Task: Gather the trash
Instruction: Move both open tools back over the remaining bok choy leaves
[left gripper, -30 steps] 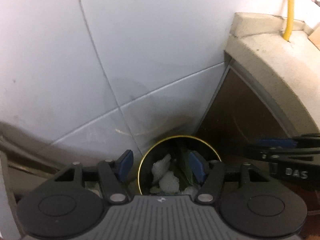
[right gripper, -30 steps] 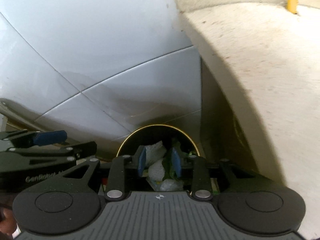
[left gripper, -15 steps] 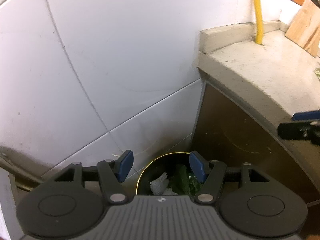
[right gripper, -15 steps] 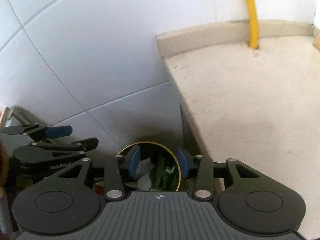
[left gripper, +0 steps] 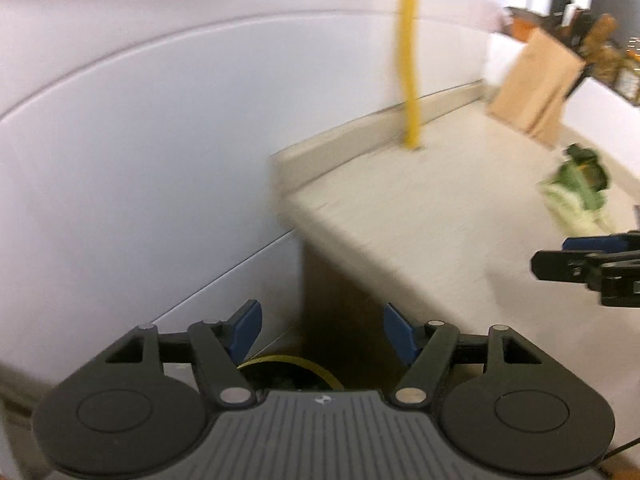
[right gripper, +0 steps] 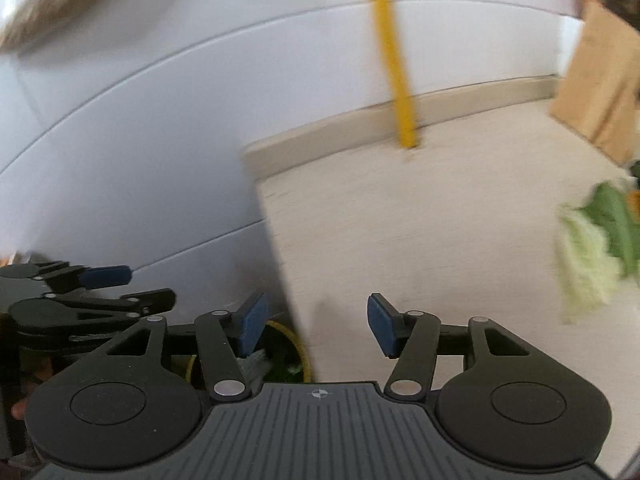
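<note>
A round bin with a gold rim [left gripper: 288, 364] stands on the floor beside the counter, holding white paper and green leaves; it also shows in the right wrist view [right gripper: 288, 356]. Leafy green vegetable scraps [left gripper: 576, 196] lie on the beige counter at the right, also in the right wrist view [right gripper: 596, 248]. My left gripper [left gripper: 322, 334] is open and empty, above the bin. My right gripper [right gripper: 318, 326] is open and empty, over the counter's edge. The right gripper shows at the right of the left wrist view [left gripper: 592, 264]; the left gripper shows at the left of the right wrist view [right gripper: 88, 296].
The beige counter [left gripper: 420, 216] runs right from a white tiled wall [left gripper: 140, 140]. A yellow pipe [left gripper: 410, 60] rises from the counter's back edge. A wooden board [left gripper: 536, 88] leans on the wall at the far right.
Both grippers have risen away from the bin and tilted up toward the counter. The right gripper's jaws have opened wider. The vegetable scraps have come into view.
</note>
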